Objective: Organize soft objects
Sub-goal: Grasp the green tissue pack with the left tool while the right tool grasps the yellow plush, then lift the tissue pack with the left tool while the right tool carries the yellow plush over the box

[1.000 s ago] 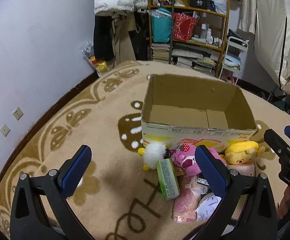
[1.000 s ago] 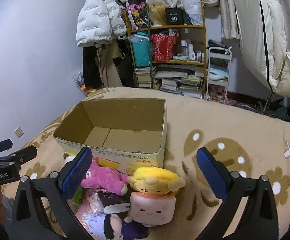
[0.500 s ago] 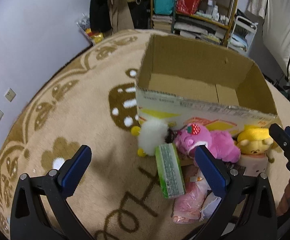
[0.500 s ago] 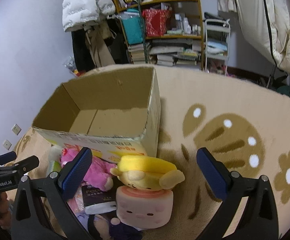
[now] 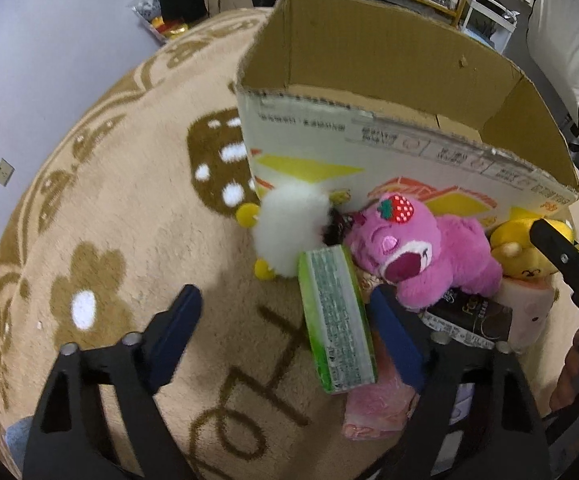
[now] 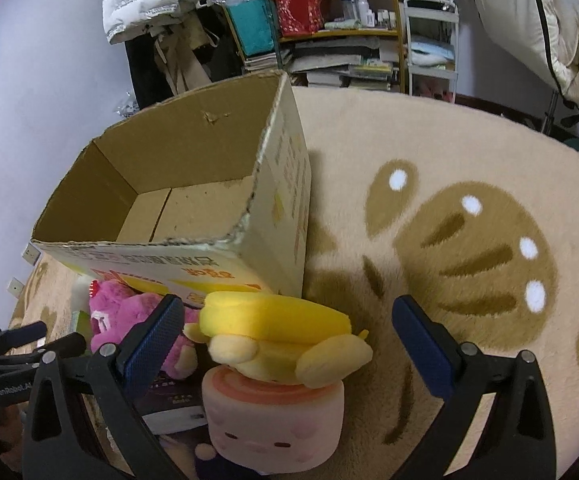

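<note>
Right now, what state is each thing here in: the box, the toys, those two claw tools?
Box: open-topped, empty as far as visible.
Pink plush: lying outside the box.
Yellow plush: lying on the pink cushion.
Green pack: lying on the rug.
Left gripper: open, empty.
Right gripper: open, empty.

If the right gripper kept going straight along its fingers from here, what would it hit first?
Most likely the yellow plush toy, which lies between the open blue-padded fingers of the right gripper, on top of the pink cylindrical plush cushion. The open cardboard box stands beyond it. Depth is hard to judge in this fisheye view.
</note>
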### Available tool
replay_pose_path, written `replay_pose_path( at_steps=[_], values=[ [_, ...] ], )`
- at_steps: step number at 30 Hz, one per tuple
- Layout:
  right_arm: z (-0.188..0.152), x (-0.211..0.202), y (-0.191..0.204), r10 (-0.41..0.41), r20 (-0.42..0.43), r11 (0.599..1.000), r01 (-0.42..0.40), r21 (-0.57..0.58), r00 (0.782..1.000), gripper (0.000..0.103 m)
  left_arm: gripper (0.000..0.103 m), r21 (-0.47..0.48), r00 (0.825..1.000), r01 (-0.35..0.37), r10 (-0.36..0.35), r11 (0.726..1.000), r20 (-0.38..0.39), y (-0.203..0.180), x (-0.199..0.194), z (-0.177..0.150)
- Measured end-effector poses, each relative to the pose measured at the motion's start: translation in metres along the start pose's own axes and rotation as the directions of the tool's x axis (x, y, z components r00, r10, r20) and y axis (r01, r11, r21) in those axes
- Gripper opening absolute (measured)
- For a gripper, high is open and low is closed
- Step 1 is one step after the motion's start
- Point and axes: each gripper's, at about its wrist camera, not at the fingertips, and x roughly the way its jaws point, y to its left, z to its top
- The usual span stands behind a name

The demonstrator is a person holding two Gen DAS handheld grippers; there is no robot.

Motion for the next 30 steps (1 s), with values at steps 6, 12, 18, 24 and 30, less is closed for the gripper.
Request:
replay_pose_path(
  at_steps=[6,12,18,24,30],
  values=[
    [-0.002,0.005,0.001,0.045,-0.024,0.999,-0.045,0.012,0.999,0.085,0.044,-0.006,0.993,0.102,-0.102,0.995,-0.050,-0.002,0.010,-0.002],
    [-0.004,0.008,0.001,0.059,-0.046,0.998,-0.058,0.022,0.997,0.076,0.029,-0.007,0.987,0.138,-0.138,0.990,-0.082,-0.004,0.019,-0.002],
    [-0.005,0.003,-0.001,0.060,-0.040,0.998,-0.060,0.017,0.997,0.073,0.029,0.015,0.992,0.114,-0.113,0.993,-0.063,-0.009,0.016,0.000],
    [-0.004,-0.013,0.003,0.065,0.002,0.998,-0.065,0.002,0.998,0.071,0.029,0.040,0.995,0.096,-0.095,0.995,-0.015,-0.015,-0.006,-0.005],
    [-0.002,-0.036,0.011,0.059,0.072,0.998,-0.057,-0.022,0.996,0.071,0.028,0.061,0.996,0.073,-0.076,0.995,0.047,-0.014,-0.032,-0.012]
  ],
)
